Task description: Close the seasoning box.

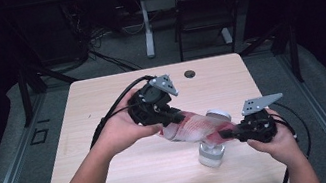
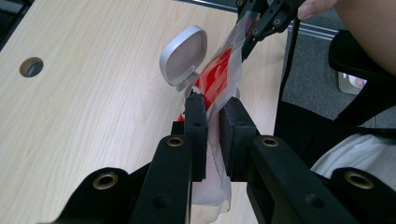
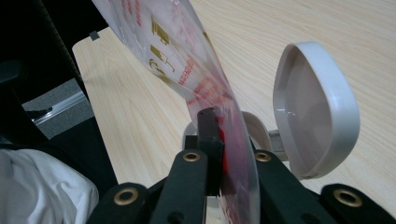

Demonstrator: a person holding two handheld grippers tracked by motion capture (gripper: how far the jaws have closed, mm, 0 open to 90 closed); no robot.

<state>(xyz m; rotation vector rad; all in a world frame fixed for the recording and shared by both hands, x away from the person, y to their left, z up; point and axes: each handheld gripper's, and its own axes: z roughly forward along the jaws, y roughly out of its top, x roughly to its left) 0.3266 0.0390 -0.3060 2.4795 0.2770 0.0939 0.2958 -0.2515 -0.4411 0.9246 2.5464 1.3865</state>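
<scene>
Above the front right part of the table (image 1: 103, 107), a clear plastic bag (image 1: 198, 128) printed in red is held stretched between the two grippers, its long axis running from upper left down to the right in the high view. One end of the bag is clamped by the left gripper (image 1: 178, 115), whose jaws are seen in the left gripper view pressed together on the crumpled film (image 2: 219, 88); the opposite end is pinched by the right gripper (image 1: 227, 134), its jaws closed on the printed sheet (image 3: 205, 79) in the right gripper view. Directly beneath the bag's middle, a small grey-white bin (image 1: 211, 153) stands on the table with its hinged lid (image 3: 317, 109) tipped up and open. The bag thus lies over the bin's mouth, and the coming move is judged to turn on lowering or spreading it there; the right gripper is the nearer to the bin. The bin sits toward the front edge and right side of the table, so little room is left on those sides, while wide bare wood is left toward the far edge and the left, where only a cable hole (image 1: 190, 73) is seen
</scene>
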